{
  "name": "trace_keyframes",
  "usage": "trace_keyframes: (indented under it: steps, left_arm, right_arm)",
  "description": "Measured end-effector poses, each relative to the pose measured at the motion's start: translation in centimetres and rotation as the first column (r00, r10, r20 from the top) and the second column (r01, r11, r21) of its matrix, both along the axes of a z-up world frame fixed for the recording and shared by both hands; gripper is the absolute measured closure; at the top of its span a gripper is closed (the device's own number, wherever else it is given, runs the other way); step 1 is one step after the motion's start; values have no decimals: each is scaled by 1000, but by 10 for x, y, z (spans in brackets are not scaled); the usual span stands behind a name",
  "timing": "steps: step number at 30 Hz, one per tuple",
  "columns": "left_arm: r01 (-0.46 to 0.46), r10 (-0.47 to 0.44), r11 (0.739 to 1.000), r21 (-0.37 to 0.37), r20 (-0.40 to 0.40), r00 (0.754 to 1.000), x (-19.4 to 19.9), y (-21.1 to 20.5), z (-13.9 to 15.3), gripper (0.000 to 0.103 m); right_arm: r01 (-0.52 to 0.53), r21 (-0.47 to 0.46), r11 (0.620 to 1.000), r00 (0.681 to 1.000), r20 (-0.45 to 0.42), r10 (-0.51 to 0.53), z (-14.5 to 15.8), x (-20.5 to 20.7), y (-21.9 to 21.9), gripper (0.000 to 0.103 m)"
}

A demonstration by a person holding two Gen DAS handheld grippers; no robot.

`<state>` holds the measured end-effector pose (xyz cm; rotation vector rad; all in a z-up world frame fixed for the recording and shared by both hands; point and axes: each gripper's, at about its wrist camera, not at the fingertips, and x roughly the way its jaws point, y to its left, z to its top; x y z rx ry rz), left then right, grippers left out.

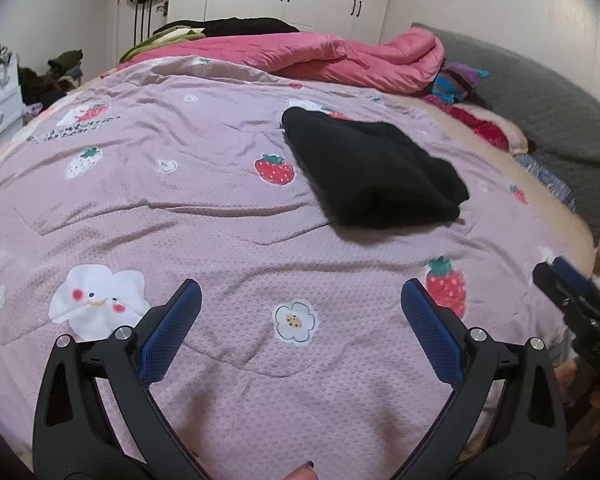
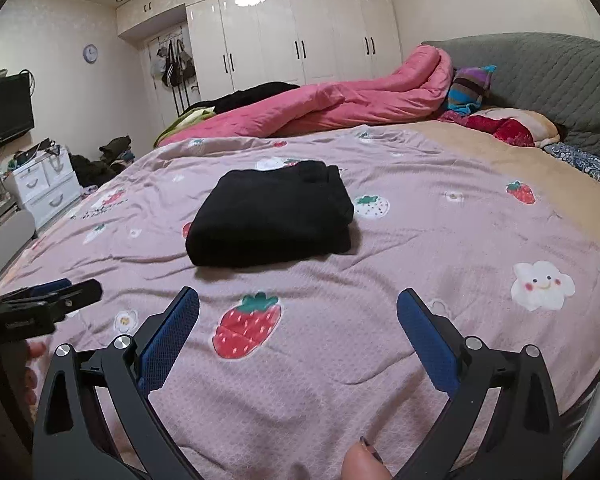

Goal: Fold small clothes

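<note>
Black, thick and folded into a neat rectangle, the small fleece garment [image 2: 272, 216] lies on the mauve strawberry-print quilt [image 2: 440, 240], well ahead of the left gripper [image 1: 300, 300] and right gripper [image 2: 298, 308], both spread wide and holding nothing.

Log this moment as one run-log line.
left gripper: open, empty | right gripper: open, empty | folded black fabric garment: lying on pink strawberry-print quilt, apart from both grippers

- pink strawberry quilt [image 1: 220, 216]: dark printed lettering near its far-left edge, under a strawberry print; too blurred to read in either wrist view
- wall clock [image 2: 90, 53]: face too small, no numerals legible
- no other text, brand or label readable
</note>
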<state>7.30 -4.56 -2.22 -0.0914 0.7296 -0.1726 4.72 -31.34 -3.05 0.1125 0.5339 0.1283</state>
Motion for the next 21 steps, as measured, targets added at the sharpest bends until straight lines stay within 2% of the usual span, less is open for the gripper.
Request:
trace_keyframes:
  steps: [4, 8, 21]
  left_arm:
    - [5, -5, 1000, 1, -18, 1000, 4, -4, -6, 9]
    - [8, -7, 1000, 23, -22, 1000, 5, -6, -8, 9]
    - [-5, 5, 1000, 20, -16, 1000, 4, -5, -6, 9]
  right_arm:
    - [16, -81, 997, 1000, -23, -18, -6, 5, 8, 4]
    - [9, -98, 995, 999, -37, -13, -9, 7, 11, 4]
    - [43, -26, 999, 997, -63, -44, -9, 11, -4, 4]
